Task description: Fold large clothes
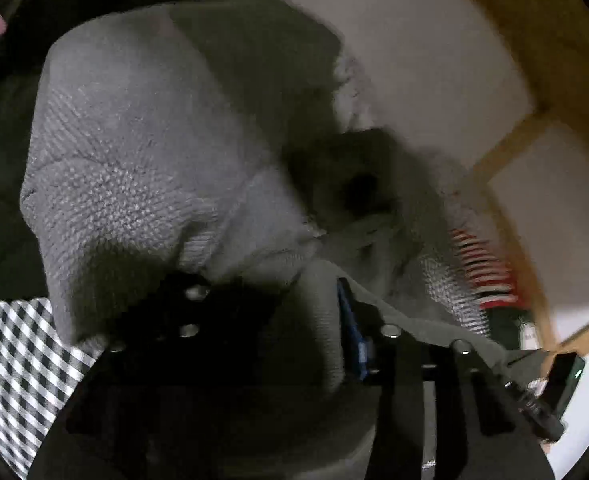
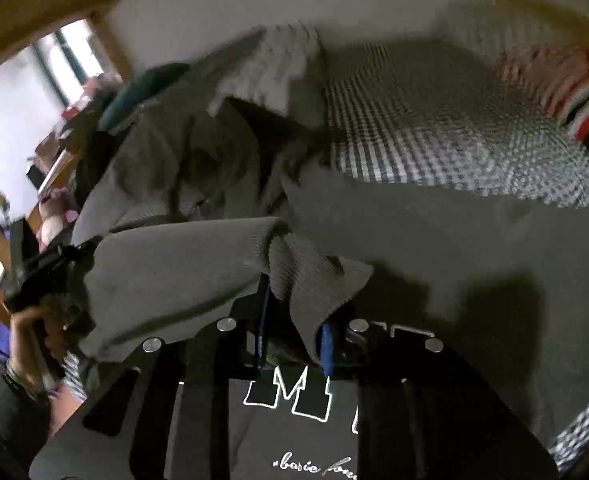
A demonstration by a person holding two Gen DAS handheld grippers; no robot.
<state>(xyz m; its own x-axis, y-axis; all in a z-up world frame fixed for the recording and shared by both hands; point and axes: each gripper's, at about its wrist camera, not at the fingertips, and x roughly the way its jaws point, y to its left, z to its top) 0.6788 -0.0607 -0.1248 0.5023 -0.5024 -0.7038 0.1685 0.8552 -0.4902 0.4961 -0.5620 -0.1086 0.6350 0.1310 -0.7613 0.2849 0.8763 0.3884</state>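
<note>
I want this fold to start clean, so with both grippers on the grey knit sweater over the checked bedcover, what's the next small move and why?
Probably lift both grippers a little and draw them apart. The right gripper is pinching a ribbed edge of the grey sweater, and knit fills the left gripper too, but the sweater hangs bunched over the checked bedcover, so it needs tension before folding.

A checked bedsheet (image 2: 434,136) spreads below a wooden frame (image 1: 506,148) and white wall (image 1: 406,40).
</note>
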